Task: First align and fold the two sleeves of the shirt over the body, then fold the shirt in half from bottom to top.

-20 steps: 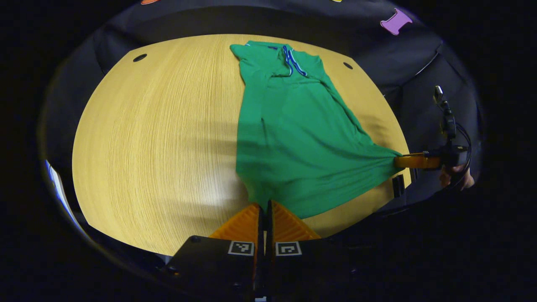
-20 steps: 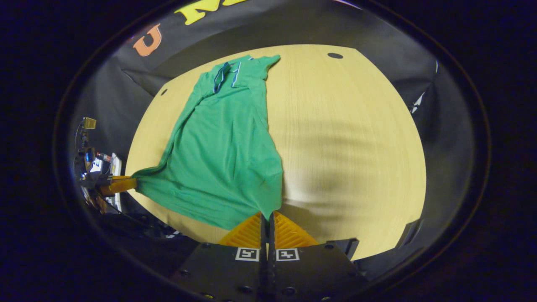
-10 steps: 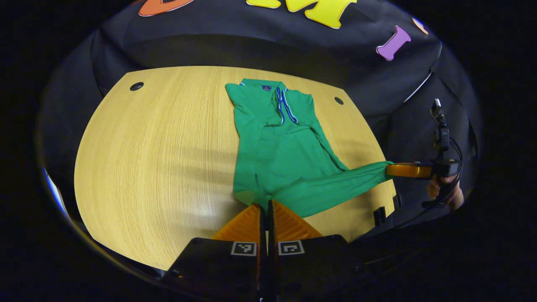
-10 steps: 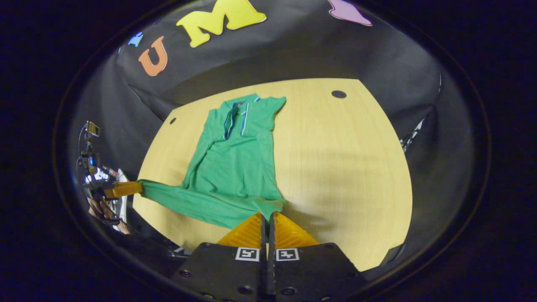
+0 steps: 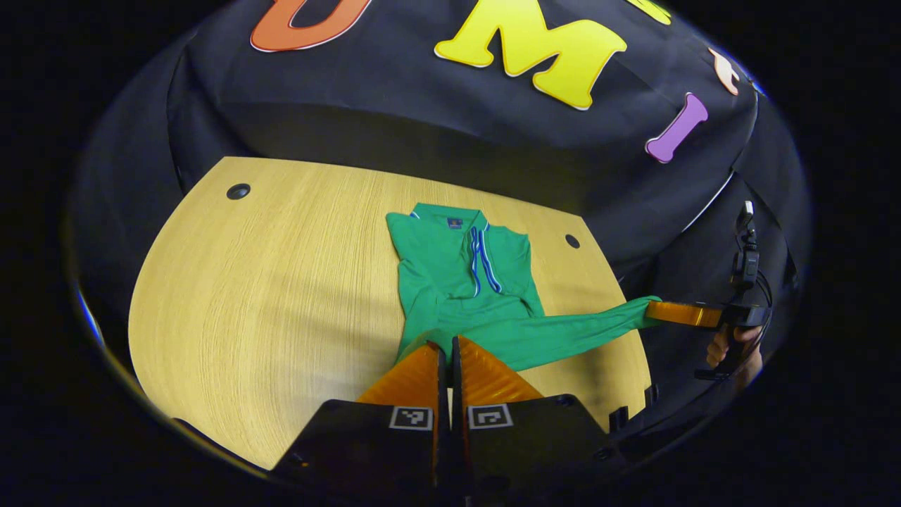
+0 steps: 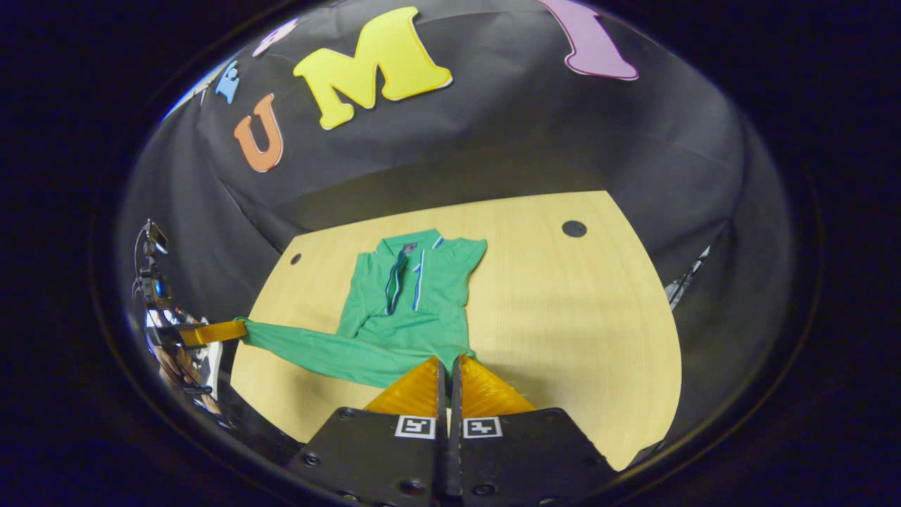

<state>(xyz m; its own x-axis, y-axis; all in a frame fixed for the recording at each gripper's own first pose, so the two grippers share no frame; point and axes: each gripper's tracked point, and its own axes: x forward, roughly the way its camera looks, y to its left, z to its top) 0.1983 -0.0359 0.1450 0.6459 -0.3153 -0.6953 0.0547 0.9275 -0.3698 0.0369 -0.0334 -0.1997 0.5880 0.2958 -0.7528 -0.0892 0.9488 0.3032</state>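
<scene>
A green polo shirt [image 5: 464,271] lies collar-away on the wooden table [image 5: 281,282], its sleeves folded over the body. My left gripper [image 5: 446,343] is shut on one bottom corner of the shirt. My right gripper [image 6: 448,360] is shut on the other bottom corner. The hem hangs stretched between them above the table, over the lower part of the shirt [image 6: 415,296], near the chest. In the left gripper view the right gripper [image 5: 653,308] shows at the right with a hand [image 5: 718,348] behind it. In the right gripper view the left gripper [image 6: 241,328] shows at the left.
The table [image 6: 563,303] has a small dark hole [image 5: 238,191] at its far left corner and another hole [image 5: 572,241] at the far right. The booth's black cloth wall rises right behind the table's far edge.
Both grippers have carried the hem up and forward toward the collar. The lower half of the shirt has left the table and now doubles over the upper half.
</scene>
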